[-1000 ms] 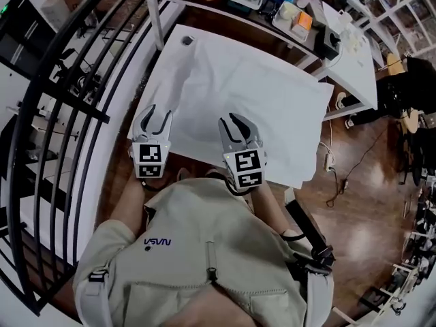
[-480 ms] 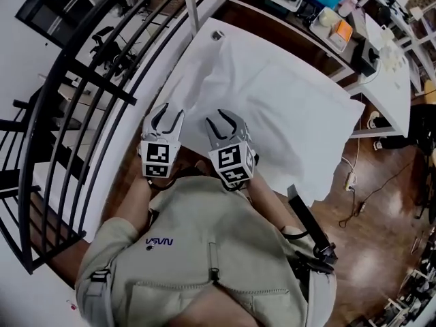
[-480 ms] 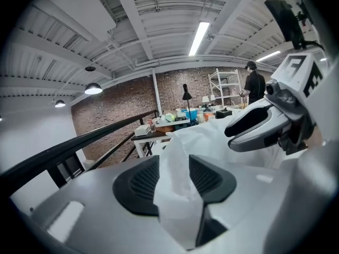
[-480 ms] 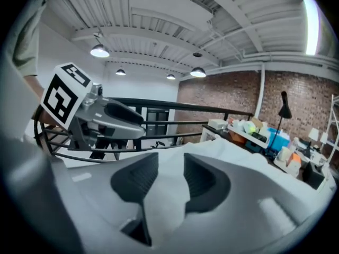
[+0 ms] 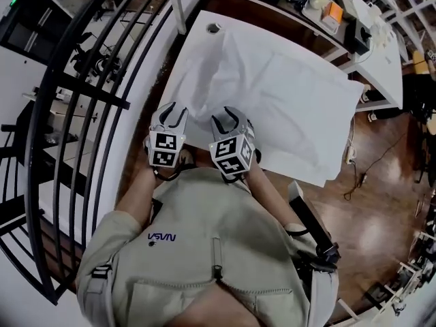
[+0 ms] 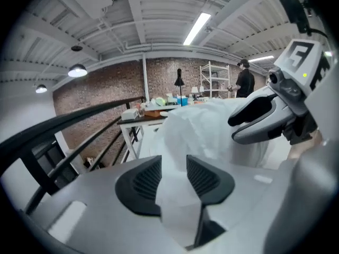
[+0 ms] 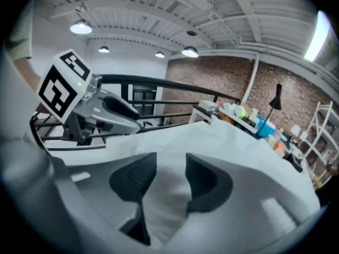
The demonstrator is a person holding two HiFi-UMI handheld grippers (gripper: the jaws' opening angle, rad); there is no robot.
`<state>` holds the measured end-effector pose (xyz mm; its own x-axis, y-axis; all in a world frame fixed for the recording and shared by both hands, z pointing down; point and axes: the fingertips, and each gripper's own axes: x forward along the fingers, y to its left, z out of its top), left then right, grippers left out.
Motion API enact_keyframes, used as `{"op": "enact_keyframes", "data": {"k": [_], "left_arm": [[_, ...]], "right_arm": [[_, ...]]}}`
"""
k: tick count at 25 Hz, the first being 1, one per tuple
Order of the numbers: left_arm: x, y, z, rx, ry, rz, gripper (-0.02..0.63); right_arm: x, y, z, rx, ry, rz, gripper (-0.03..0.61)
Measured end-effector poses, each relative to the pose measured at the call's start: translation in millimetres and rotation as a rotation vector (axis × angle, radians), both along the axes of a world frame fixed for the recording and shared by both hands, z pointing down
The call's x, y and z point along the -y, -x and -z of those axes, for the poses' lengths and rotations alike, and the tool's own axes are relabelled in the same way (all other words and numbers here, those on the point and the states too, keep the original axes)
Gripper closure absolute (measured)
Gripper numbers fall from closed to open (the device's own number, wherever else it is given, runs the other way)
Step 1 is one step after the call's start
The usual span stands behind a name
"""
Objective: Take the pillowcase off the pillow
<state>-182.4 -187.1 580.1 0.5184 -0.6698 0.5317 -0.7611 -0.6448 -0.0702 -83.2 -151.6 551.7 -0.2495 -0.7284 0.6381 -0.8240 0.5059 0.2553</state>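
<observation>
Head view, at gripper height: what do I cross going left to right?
Black railing → left gripper, jaws just closing on the pillowcase → right gripper, jaws just opening, pillowcase between them → open wooden floor.

Tilting down, the left grey two-jaw gripper (image 5: 172,114) has jaws just closing onto white pillowcase cloth (image 6: 206,126); the right grey two-jaw gripper (image 5: 228,122) alongside has jaws just opening, cloth loose between.

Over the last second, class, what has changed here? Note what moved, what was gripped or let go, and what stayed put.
Both grippers drew together at the near left corner of the pillowcase. The left gripper has just been closing and now pinches the fabric. The right gripper has just been opening, with fabric lying loose between its jaws. The pillowcase stayed spread on the table.
</observation>
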Motion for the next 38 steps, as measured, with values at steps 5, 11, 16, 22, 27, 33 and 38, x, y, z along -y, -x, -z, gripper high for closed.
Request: {"op": "enact_keyframes", "data": {"k": [5, 11, 16, 22, 27, 33, 38], "left_arm": [[-0.6, -5.5, -61.3, -0.026, 0.274, -0.089, 0.385], [-6.0, -31.7, -58.6, -0.017, 0.223, -0.251, 0.607], [-10.4, -5.4, -71.7, 0.04, 0.211, -0.218, 0.607], [-6.7, 25.9, -73.8, 0.046, 0.153, -0.078, 0.607], [-11.5, -6.0, -20.1, -0.02, 0.024, -0.085, 0.607], [-53.8, -68.0, -34.5, -0.02, 0.09, -0.357, 0.505], [-65.3, -75.7, -52.8, -0.012, 0.139, -0.412, 0.439]], "right_arm": [[0.9, -4.7, -27.6, -0.157, 0.056, -0.125, 0.419], [-1.7, -13.3, -14.1, -0.183, 0.019, -0.195, 0.568], [-15.9, -33.9, 0.9, -0.133, 0.005, -0.263, 0.572], [-50.1, -61.0, -4.8, -0.056, 0.047, -0.364, 0.571], [-59.6, -79.2, -28.6, 0.01, 0.118, -0.405, 0.571], [-53.0, -77.6, -33.5, 0.001, 0.124, -0.374, 0.571], [-50.6, -74.0, -29.4, -0.009, 0.135, -0.324, 0.568]]}}
